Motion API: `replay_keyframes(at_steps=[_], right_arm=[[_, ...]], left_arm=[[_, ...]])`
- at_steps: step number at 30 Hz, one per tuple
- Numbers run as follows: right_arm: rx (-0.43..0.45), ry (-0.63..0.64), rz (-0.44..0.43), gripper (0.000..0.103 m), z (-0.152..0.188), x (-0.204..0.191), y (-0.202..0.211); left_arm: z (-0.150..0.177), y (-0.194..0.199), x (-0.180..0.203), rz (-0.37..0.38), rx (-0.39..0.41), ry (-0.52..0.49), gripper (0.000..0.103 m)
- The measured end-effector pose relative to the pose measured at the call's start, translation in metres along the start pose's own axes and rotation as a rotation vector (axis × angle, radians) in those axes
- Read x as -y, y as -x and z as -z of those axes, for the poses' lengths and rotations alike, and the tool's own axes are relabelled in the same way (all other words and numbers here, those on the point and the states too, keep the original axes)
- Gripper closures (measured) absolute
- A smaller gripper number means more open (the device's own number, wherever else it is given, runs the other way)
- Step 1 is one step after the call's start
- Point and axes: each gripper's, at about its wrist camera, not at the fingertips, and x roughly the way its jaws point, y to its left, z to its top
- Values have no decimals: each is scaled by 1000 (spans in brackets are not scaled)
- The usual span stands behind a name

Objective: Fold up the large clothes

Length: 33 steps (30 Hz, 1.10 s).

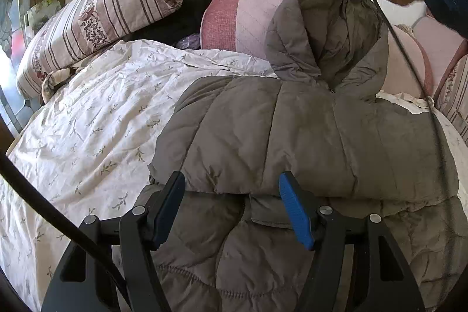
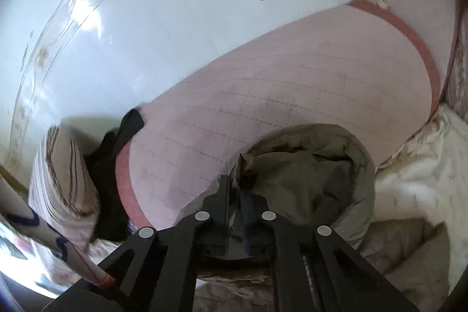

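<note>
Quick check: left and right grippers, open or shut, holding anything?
Left gripper: open, over the jacket, gripping nothing.
Right gripper: shut on the jacket's hood.

A grey-brown quilted puffer jacket [image 1: 307, 136] lies folded on the bed, its folded edge between the left fingers [image 1: 295, 212]. Its hood [image 1: 327, 31] is lifted upright, rim pinched between the right fingers [image 2: 223, 195].

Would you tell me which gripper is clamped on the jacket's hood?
The right gripper, shut on the hood; the left gripper stands open.
</note>
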Motion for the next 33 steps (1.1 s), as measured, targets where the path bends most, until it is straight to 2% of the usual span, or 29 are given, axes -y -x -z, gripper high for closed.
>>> replay_keyframes(at_steps=[5,10,14,18,20,23,25,27,30,32,33], right_arm=[[60,76,-56,100,23,4,50],[104,129,-134,100,67,19,131],[106,175,-214,101,133,36,193],[80,203,-251,101,216,59,226],[64,222,-234,101,255,72,225],[-81,167,-207,102,311,101,186],[-142,143,-178,102,332,117,158],[-178,114,-163,102,341,131,134],[-219,68,-202,102,340,141,119],[-225,92,-222,102,337,140,120],[-221,103,-215,101,335,141,122]], left_arm=[[-1,1,-2,2,1,10,37],[-5,7,-12,0,18,42,37],[-8,9,-25,-1,28,89,37],[-11,12,-40,14,39,161,37],[-12,13,-45,25,44,191,37],[-14,15,-47,42,59,212,37],[-14,15,-43,59,70,207,37],[-13,15,-32,97,82,183,37],[-13,8,-12,185,78,124,37],[-11,-5,3,210,42,82,37],[-10,-13,8,198,13,63,35]])
